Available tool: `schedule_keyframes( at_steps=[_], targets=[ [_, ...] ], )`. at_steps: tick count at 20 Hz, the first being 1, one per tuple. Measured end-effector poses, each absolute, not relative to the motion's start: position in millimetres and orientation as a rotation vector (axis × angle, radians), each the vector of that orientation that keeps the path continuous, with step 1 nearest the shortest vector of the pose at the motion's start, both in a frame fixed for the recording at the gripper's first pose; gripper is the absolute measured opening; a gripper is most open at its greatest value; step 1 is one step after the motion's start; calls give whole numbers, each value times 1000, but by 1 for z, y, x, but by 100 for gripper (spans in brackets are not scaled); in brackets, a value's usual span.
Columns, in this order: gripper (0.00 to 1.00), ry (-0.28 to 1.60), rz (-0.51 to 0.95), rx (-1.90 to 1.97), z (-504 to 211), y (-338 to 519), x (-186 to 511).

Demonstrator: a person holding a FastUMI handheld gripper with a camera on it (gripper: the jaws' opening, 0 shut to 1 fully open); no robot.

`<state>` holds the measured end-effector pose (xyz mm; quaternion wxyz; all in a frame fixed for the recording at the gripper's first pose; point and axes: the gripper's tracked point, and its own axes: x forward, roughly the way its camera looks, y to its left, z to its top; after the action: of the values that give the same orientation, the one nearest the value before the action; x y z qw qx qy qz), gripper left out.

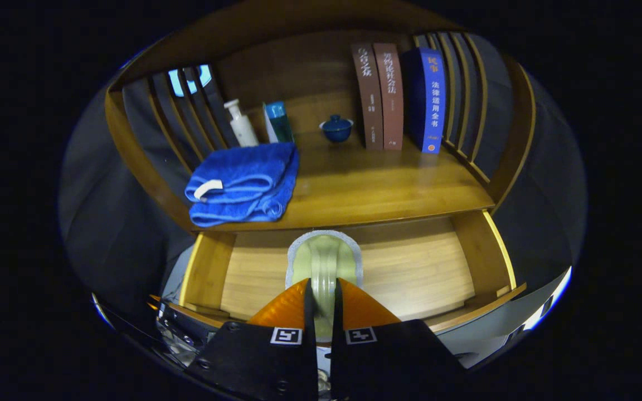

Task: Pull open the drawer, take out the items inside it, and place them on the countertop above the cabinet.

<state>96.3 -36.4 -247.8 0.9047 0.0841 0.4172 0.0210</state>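
Though it is hard to name for certain, the pale green item [324, 267] with a grey rim looks like a scrubbing pad or brush with a raised handle down its middle; I would judge it light, with a stiff spine and a softer edge, unlikely to break if squeezed; that central ridge seems the sensible place to hold it. The gripper [321, 312] has its fingers closed on that ridge, one on each side; the item juts forward from between them, over the open drawer [410, 273], below the countertop [377, 189] where a blue towel [243, 184] already lies.
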Motion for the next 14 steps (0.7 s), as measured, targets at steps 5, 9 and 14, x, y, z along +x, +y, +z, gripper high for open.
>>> schedule_keyframes(
  at_steps=[5, 9, 14],
  targets=[
    [13, 836, -5, 207, -226, -61, 147],
    [14, 881, -33, 160, -243, -69, 193],
    [13, 934, -33, 51, -260, -65, 249]
  ],
)
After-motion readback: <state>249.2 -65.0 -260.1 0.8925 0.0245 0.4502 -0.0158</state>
